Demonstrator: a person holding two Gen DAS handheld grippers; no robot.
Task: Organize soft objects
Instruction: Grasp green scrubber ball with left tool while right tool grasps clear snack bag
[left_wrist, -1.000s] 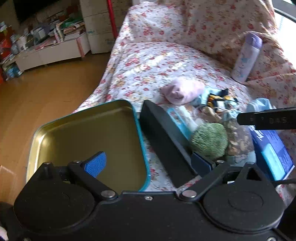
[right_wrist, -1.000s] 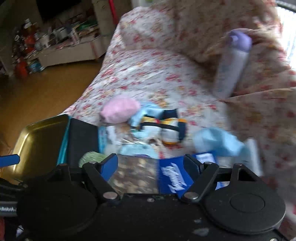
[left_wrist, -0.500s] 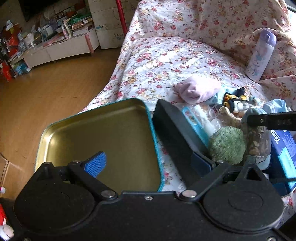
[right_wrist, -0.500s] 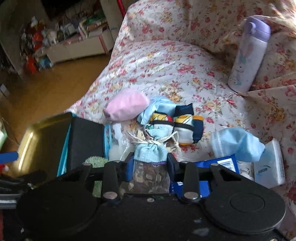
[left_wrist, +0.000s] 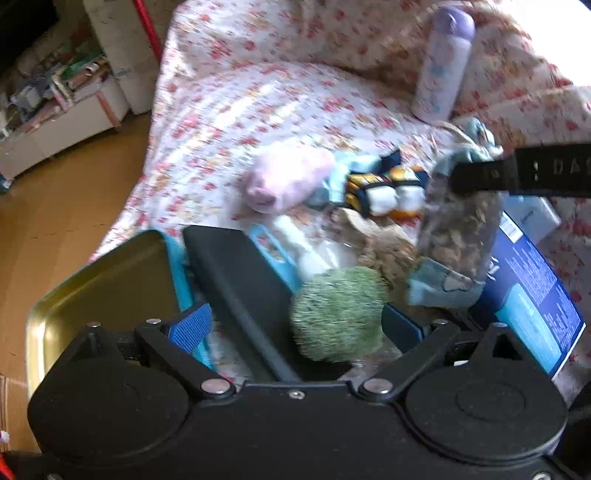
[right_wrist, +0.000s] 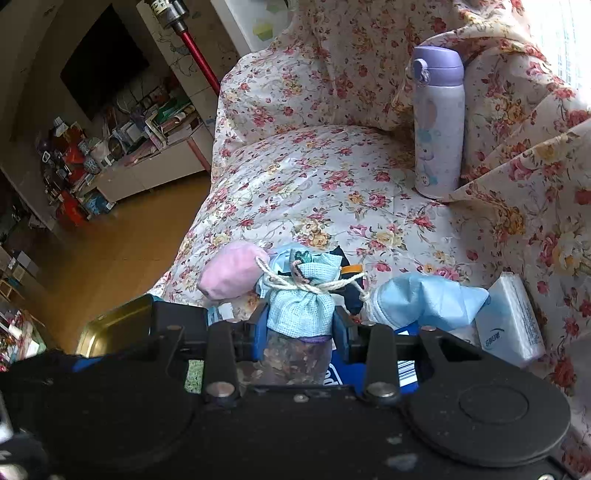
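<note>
Our right gripper (right_wrist: 300, 328) pinched the pouch (right_wrist: 301, 295), with its tied top sticking out past the pads. Our left gripper (left_wrist: 295, 326) was spread wide, with the green ball (left_wrist: 338, 314) between its pads (left_wrist: 190, 326). The tin (left_wrist: 107, 291) lay to its left.

A sofa cover (right_wrist: 314, 192) printed with red and yellow flowers on white is seen. On it are shown a pink bundle (right_wrist: 231, 275), a pale blue checked pouch (right_wrist: 301, 306), a lilac bottle (right_wrist: 439, 125), a fuzzy green ball (left_wrist: 338, 314) and a gold tin (left_wrist: 110, 288) edged in teal.
</note>
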